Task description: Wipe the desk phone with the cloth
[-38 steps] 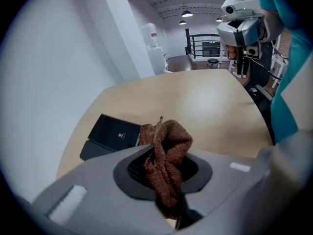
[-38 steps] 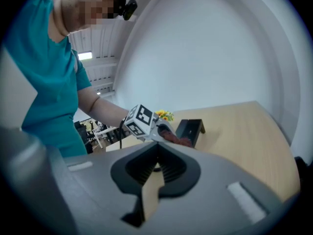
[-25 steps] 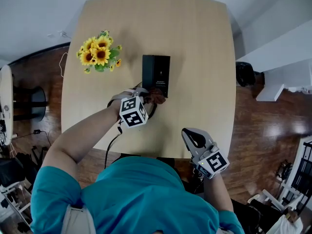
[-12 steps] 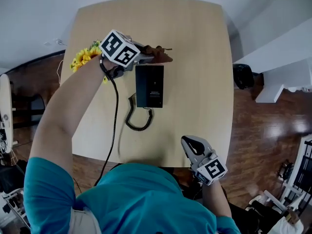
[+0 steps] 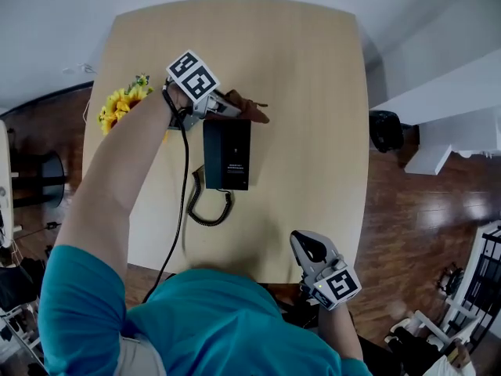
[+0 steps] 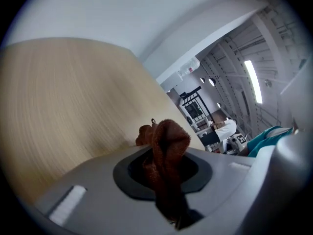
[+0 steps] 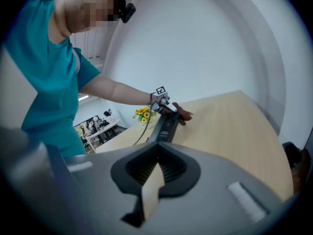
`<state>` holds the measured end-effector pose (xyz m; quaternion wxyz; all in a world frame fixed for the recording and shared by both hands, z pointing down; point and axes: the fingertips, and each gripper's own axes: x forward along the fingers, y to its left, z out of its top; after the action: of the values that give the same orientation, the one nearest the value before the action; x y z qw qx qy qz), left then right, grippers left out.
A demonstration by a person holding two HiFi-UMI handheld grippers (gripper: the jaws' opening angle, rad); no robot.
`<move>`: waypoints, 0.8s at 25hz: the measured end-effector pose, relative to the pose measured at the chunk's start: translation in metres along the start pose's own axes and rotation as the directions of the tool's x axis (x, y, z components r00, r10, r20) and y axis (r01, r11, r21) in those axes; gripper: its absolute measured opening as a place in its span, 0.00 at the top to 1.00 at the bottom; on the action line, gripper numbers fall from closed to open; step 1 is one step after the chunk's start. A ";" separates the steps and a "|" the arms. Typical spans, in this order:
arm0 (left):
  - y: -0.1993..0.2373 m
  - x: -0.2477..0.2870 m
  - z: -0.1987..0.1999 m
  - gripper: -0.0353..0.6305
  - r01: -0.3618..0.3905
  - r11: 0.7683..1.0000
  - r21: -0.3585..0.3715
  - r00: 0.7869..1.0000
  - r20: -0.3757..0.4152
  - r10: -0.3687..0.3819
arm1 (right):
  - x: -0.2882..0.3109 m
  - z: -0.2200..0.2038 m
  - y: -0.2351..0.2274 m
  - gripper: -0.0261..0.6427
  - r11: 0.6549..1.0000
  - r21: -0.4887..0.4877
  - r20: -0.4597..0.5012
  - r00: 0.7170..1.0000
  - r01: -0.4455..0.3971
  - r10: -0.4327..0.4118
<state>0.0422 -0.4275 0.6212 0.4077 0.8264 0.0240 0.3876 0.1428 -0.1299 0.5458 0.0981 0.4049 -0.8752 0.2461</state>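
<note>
1. The brown cloth (image 6: 164,142) is pinched between the left gripper's (image 5: 232,106) jaws, which are closed tight on it. Its free end bunches out past the tips.
2. The black desk phone (image 5: 227,153) lies flat on the wooden table (image 5: 313,92). Its far end is just under those jaws, where the cloth is.
3. The coiled cord (image 5: 207,208) curls at the phone's near end.
4. The right gripper (image 5: 304,238) hangs at the table's near edge, well apart from the phone. Its 2 jaws are drawn together on nothing.
5. Sunflowers (image 5: 117,105) stand behind the left jaws, beside the forearm.
</note>
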 end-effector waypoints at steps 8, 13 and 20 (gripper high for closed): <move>0.041 0.024 -0.011 0.83 -0.130 0.991 0.002 0.985 -0.118 0.130 | 0.006 0.003 -0.013 0.96 1.000 0.017 -0.010 1.000 0.008 -0.008; 0.025 0.018 0.004 0.83 -0.050 0.994 0.093 0.992 -0.110 0.061 | 0.007 0.011 -0.015 0.96 0.999 0.038 0.033 0.999 -0.004 0.002; 0.011 0.037 0.010 0.83 0.007 0.999 0.053 0.985 -0.171 0.002 | 0.001 0.002 -0.019 0.96 0.999 0.044 0.006 1.000 0.028 -0.028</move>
<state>0.0718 -0.4283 0.6487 0.3822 0.8007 0.0704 0.4558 0.1571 -0.1422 0.5507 0.0895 0.4199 -0.8641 0.2627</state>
